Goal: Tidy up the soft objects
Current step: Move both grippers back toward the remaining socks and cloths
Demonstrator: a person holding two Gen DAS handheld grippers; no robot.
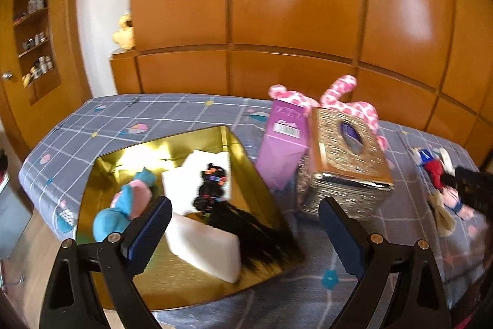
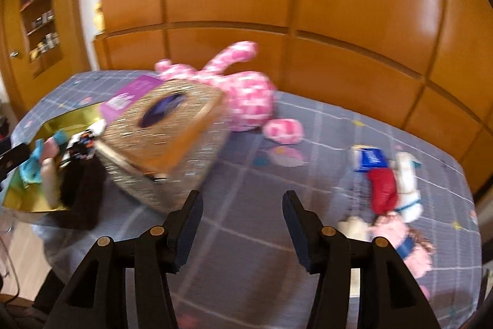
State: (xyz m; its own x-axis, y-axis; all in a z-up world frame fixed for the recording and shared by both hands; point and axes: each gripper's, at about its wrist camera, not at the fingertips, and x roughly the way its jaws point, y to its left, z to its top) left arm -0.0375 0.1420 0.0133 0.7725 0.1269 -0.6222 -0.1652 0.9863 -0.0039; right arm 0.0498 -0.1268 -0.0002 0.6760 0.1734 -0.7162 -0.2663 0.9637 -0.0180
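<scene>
While both grippers hang over the bed with nothing between their fingers, the left gripper (image 1: 245, 224) spread wide and the right gripper (image 2: 242, 218) spread too, the soft toys lie in two places. A blue and pink plush (image 1: 123, 205), white foam blocks (image 1: 203, 248) and black hair (image 1: 246, 224) sit inside the gold box (image 1: 246, 171). The pink spotted rabbit (image 2: 246, 94) lies behind the glittery tissue box (image 2: 172, 137), and small dolls (image 2: 388, 190) lie on the checked sheet (image 2: 246, 174) to the right.

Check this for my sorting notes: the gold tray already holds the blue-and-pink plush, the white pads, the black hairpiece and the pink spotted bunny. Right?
Not quite. The pink spotted bunny is not in the gold tray; the right wrist view shows it lying on the bedspread behind the glittery tissue box. The blue-and-pink plush, white pads and black hairpiece are in the tray.
</scene>
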